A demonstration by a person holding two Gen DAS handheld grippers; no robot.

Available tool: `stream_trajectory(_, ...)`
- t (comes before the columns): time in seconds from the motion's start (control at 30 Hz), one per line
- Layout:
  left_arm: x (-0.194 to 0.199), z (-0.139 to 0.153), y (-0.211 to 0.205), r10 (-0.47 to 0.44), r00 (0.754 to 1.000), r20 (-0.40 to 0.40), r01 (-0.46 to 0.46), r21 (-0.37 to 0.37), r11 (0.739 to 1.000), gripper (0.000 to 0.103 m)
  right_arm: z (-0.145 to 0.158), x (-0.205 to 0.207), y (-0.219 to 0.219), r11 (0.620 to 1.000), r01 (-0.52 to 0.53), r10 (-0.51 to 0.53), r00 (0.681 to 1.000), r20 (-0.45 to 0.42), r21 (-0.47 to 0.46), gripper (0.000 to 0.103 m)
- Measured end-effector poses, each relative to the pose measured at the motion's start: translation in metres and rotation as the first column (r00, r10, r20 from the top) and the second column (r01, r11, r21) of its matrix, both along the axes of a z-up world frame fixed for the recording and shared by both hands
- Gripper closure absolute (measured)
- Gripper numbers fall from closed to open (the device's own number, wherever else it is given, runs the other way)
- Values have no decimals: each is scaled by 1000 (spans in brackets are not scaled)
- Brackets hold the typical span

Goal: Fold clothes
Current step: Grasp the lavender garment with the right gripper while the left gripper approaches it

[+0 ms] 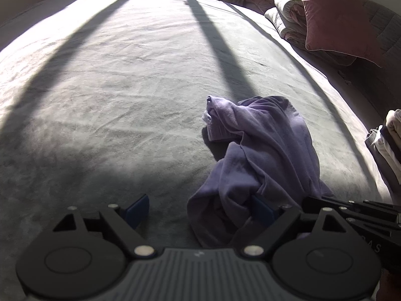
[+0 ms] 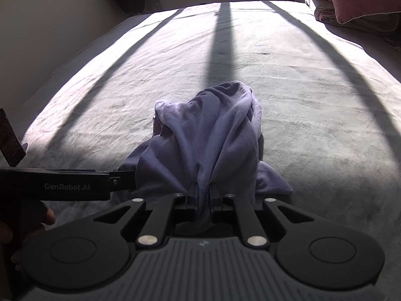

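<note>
Both grippers near my purple garment (image 2: 210, 135): right gripper (image 2: 203, 195) clamps it, left gripper (image 1: 200, 210) spread loose; its side reads "GenRobot.AI".

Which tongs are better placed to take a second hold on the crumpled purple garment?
Probably the left tongs: open, with the crumpled purple cloth garment against one finger. The right tongs already clamp it.

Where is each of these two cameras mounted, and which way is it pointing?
Left wrist: sits on the left gripper, looking down across the bed at the purple garment; its open fingers show, the right gripper's side at the edge.
Right wrist: sits on the right gripper, shut on the purple garment; the left gripper and a hand show.
Shared: garment, bed, pink pillow.
</note>
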State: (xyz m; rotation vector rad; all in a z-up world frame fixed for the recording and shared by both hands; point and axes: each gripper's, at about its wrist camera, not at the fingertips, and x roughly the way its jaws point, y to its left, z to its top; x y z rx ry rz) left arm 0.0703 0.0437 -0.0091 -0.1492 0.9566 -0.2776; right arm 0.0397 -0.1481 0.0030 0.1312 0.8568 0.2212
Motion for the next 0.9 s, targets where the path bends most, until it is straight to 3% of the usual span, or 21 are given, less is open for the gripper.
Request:
stream_trajectory(0.53,-9,1,-17,-36,998,54,29,120,992,21,-8,3,4,1000,-2,1,1000,-20,-29,90)
stream_trajectory(0.9,-11,3,-19,-60,996,64,52,121,991,31,-11,4,8,999,0,-1,1000,-26,-51,89)
